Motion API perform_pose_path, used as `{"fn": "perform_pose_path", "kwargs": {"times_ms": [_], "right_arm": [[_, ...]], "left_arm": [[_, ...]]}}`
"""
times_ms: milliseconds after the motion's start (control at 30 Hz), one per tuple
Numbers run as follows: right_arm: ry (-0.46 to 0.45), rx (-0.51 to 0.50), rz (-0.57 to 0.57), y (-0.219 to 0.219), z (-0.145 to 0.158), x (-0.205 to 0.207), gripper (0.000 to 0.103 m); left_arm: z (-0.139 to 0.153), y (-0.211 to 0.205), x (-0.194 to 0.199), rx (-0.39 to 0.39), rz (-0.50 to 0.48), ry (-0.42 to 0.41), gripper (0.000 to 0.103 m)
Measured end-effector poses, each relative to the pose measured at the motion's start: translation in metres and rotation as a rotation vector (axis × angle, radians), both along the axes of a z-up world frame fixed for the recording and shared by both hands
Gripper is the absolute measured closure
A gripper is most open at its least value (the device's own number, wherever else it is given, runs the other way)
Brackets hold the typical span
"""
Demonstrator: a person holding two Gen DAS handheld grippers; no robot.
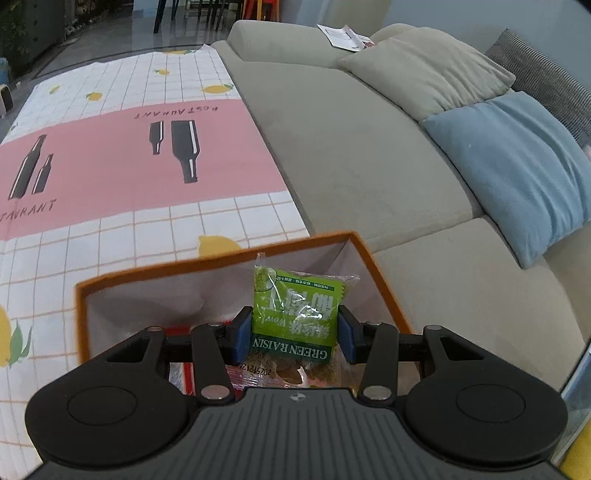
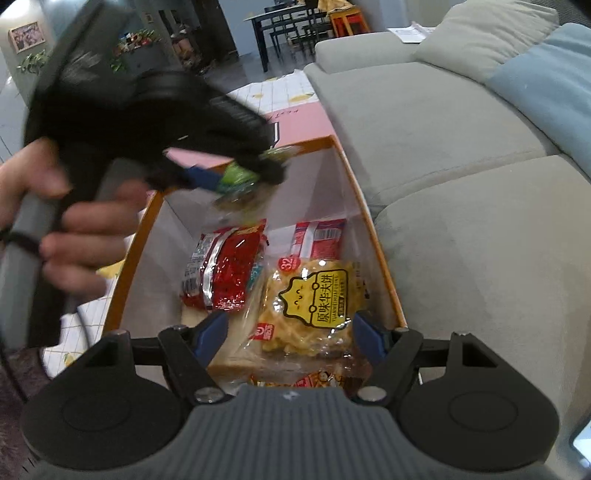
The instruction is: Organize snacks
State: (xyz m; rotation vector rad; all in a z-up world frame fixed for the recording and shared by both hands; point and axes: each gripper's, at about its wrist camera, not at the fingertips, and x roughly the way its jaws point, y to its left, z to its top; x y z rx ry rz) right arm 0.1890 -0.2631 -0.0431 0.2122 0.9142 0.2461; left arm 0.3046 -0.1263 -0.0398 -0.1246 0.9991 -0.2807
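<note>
My left gripper [image 1: 295, 325] is shut on a green raisin packet [image 1: 295, 306], pinched at both side edges and held above the orange-rimmed box [image 1: 207, 258]. The right wrist view shows that same gripper [image 2: 236, 173], blurred, with the green packet [image 2: 238, 177] over the far end of the box [image 2: 369, 221] and a person's hand [image 2: 74, 236] on its handle. My right gripper [image 2: 290, 332] stands open low over the box. A yellow waffle packet [image 2: 314, 295] lies under and between its fingers, untouched. A red packet [image 2: 229, 273] and a red-and-white packet [image 2: 321, 236] lie beside it.
The box sits at the edge of a lemon-print checked cloth [image 1: 110, 166] with a pink band. A grey sofa [image 1: 351, 147] runs right alongside, with a beige cushion [image 1: 424, 70], a blue cushion [image 1: 517, 166] and papers [image 1: 343, 37] on its arm. Dining furniture [image 2: 288, 29] stands far behind.
</note>
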Motion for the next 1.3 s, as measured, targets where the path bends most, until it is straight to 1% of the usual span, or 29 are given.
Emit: {"fn": "perform_pose_path", "kwargs": {"times_ms": [33, 67, 100, 133, 167, 300, 433, 533, 600, 667, 767, 867, 933, 1033, 1133, 1233, 1300], "right_arm": [[0.002, 0.005, 0.0, 0.0, -0.001, 0.002, 0.03], [-0.006, 0.007, 0.002, 0.0, -0.001, 0.002, 0.03], [-0.005, 0.01, 0.001, -0.001, -0.002, 0.003, 0.03], [-0.006, 0.016, -0.001, -0.002, -0.002, 0.005, 0.03], [-0.005, 0.025, -0.004, -0.003, -0.002, 0.005, 0.03], [-0.007, 0.035, -0.007, -0.004, -0.001, 0.007, 0.03], [-0.011, 0.033, -0.011, -0.002, 0.0, 0.005, 0.03], [-0.016, 0.024, -0.012, 0.004, 0.003, 0.004, 0.03], [-0.024, 0.016, -0.011, 0.004, 0.008, -0.002, 0.03], [-0.037, 0.014, -0.012, 0.007, 0.011, -0.005, 0.03], [-0.052, 0.013, -0.022, 0.018, 0.022, -0.011, 0.03], [-0.053, -0.013, -0.042, 0.032, 0.031, -0.017, 0.03], [-0.062, -0.054, -0.052, 0.044, 0.037, -0.023, 0.03], [-0.081, -0.124, -0.109, 0.062, 0.047, -0.033, 0.03], [-0.117, -0.17, -0.125, 0.078, 0.057, -0.043, 0.03], [-0.133, -0.17, -0.117, 0.088, 0.064, -0.053, 0.03], [-0.133, -0.151, -0.117, 0.092, 0.068, -0.06, 0.03]], "left_arm": [[-0.002, -0.003, 0.002, 0.003, 0.003, 0.001, 0.045], [-0.003, -0.006, 0.004, 0.008, 0.017, 0.001, 0.037], [-0.004, -0.008, 0.006, 0.008, 0.023, 0.005, 0.032], [-0.005, -0.009, 0.006, 0.013, 0.024, 0.006, 0.021], [-0.003, -0.011, 0.007, 0.021, 0.024, -0.001, 0.02], [0.008, -0.012, -0.003, 0.063, 0.025, -0.078, 0.02], [0.025, -0.002, -0.017, 0.052, 0.02, -0.13, 0.019], [0.043, 0.008, -0.033, 0.045, 0.032, -0.212, 0.019], [0.057, 0.015, -0.047, 0.054, 0.051, -0.273, 0.019], [0.069, 0.023, -0.059, 0.068, 0.083, -0.31, 0.018], [0.086, 0.036, -0.076, 0.117, 0.141, -0.364, 0.017], [0.098, 0.054, -0.094, 0.129, 0.152, -0.42, 0.017], [0.105, 0.066, -0.105, 0.12, 0.128, -0.432, 0.015], [0.112, 0.079, -0.119, 0.119, 0.081, -0.446, 0.014], [0.117, 0.092, -0.139, 0.146, 0.089, -0.468, 0.013], [0.119, 0.105, -0.156, 0.173, 0.133, -0.438, 0.013], [0.12, 0.113, -0.169, 0.182, 0.142, -0.448, 0.013]]}}
